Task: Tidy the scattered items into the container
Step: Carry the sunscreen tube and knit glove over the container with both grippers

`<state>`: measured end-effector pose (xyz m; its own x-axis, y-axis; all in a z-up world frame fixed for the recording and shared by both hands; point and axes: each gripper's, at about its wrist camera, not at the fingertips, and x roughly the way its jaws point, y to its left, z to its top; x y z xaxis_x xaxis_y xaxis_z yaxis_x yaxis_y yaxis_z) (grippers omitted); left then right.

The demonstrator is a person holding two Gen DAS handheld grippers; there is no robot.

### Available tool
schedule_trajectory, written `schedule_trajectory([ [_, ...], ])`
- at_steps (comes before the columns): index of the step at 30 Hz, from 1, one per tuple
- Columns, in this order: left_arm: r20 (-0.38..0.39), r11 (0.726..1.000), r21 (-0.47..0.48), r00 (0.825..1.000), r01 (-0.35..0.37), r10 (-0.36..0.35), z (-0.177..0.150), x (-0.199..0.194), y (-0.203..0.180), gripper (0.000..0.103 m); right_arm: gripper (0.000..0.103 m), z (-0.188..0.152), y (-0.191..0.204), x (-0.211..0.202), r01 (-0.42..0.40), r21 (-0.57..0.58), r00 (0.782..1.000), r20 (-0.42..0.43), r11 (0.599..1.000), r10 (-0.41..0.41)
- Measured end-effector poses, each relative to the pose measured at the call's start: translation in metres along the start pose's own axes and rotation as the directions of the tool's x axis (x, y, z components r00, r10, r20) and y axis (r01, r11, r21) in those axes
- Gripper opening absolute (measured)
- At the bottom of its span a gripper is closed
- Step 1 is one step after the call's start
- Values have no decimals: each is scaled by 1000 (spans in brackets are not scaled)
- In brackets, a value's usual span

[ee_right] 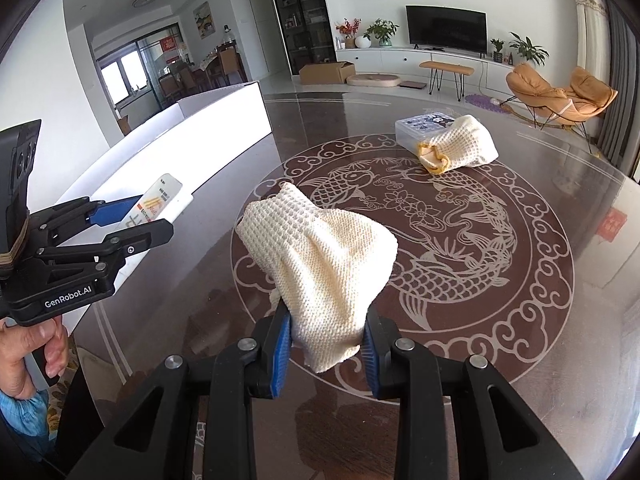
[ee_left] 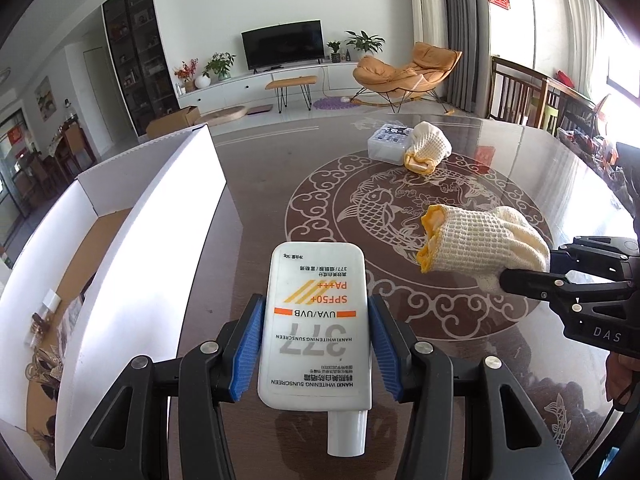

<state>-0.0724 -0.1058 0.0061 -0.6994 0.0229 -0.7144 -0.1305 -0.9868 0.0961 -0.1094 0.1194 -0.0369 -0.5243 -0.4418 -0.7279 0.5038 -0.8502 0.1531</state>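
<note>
Desk [ee_left: 256,200] surface, dark and glossy with a pale fish-and-cloud medallion, is seen beneath both tools. Just to the left of the left hand-held gripper [ee_left: 316,350] a large white open box [ee_left: 172,216] is seen standing on the desk, its near wall running alongside that tool; small items are visible on its brown floor, too small to identify. Ahead of the right hand-held gripper [ee_right: 325,350], well apart from it, a second knitted glove [ee_right: 460,146] is observed lying on the desk, resting against a clear plastic case [ee_right: 412,128]. A cream knitted glove [ee_right: 320,256] with a yellow cuff is clamped between the blue pads [ee_right: 282,350] of the right hand-held gripper and is held above the desk, cuff pointing away from the tool. A white sunscreen bottle [ee_left: 316,328] is gripped at its sides by the left hand-held gripper, cap toward the tool, label facing up, raised over the desk beside the box wall. Neither held item is inside the box.
</note>
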Motion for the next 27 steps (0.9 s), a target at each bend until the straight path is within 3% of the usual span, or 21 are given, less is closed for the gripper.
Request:
schedule_trajectory([
  [9, -19, 979, -140, 989, 146, -150, -7, -5, 21, 51, 30, 7, 12, 12, -33, 9, 999, -15, 999, 33],
  [15, 56, 945, -237, 974, 226, -219, 5, -41, 61, 51, 30, 29, 32, 12, -89, 17, 996, 13, 996, 89],
  [18, 102, 936, -274, 975, 218, -198, 19, -63, 102, 51, 30, 54, 55, 9, -129, -6, 990, 50, 992, 130],
  [21, 116, 946, -286, 986, 151, -122, 35, -72, 150, 51, 30, 90, 85, 11, -165, -60, 982, 80, 985, 169],
  [24, 92, 950, -308, 995, 52, -25, 50, -66, 202, 51, 30, 132, 120, 21, -203, -109, 972, 96, 973, 213],
  [27, 47, 935, -355, 999, -4, 22, 60, -47, 249, 51, 30, 175, 157, 42, -229, -153, 965, 95, 961, 245],
])
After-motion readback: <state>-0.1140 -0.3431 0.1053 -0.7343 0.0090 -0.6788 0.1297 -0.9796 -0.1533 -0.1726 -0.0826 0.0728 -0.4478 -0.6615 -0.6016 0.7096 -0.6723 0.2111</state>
